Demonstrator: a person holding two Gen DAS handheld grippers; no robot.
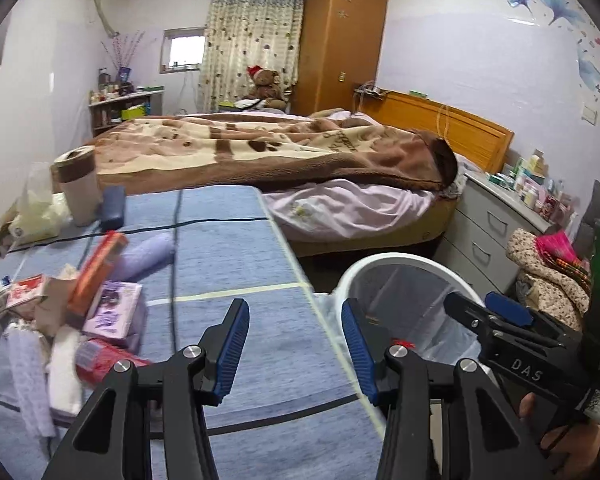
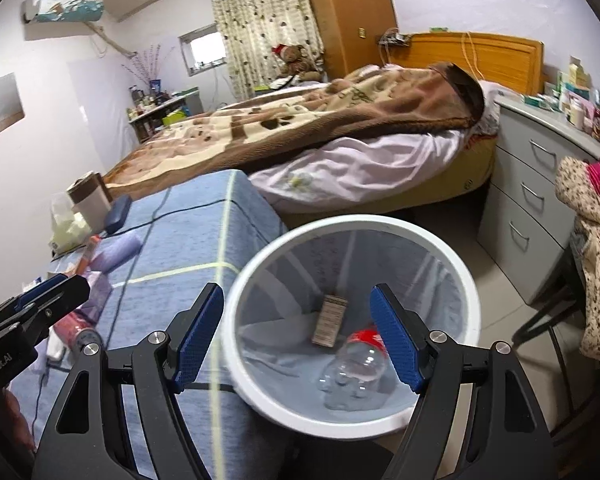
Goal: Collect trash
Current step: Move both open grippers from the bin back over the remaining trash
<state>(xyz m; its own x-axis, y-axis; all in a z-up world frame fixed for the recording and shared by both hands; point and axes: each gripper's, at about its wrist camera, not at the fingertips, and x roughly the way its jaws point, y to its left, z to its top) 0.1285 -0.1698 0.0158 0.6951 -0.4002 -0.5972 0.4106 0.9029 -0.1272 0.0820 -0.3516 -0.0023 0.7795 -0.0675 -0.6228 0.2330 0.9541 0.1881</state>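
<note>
In the left wrist view, the left gripper (image 1: 296,350) is held low over the near right corner of the desk (image 1: 236,264), which is covered by a blue checked cloth. Its jaws are spread wide with nothing between them; one blue pad hangs over the cloth and the other past the desk edge, toward the waste bin (image 1: 400,264). The bin, white-rimmed and lined with a clear bag, is seen just right of the desk. The right gripper (image 1: 488,312) is held over the bin's right side, and "DAS" can be read on its black body. A pile of trash lies at the desk's left edge: a purple box (image 1: 114,312), an orange box (image 1: 96,272), a red-and-white packet (image 1: 24,292) and a red wrapped item (image 1: 100,360). Their print is too blurred to be read.

In the right wrist view, the right gripper (image 2: 296,340) is poised directly above the bin (image 2: 452,264), jaws wide apart and empty. Inside the bin, a clear plastic bottle with a red label (image 2: 356,364) and a small brown printed carton (image 2: 330,320) are seen on the liner. The left gripper (image 2: 40,300) enters over the desk (image 2: 188,240), left of the bin; part of a marking, "Robot.AI", is legible on it.
</note>
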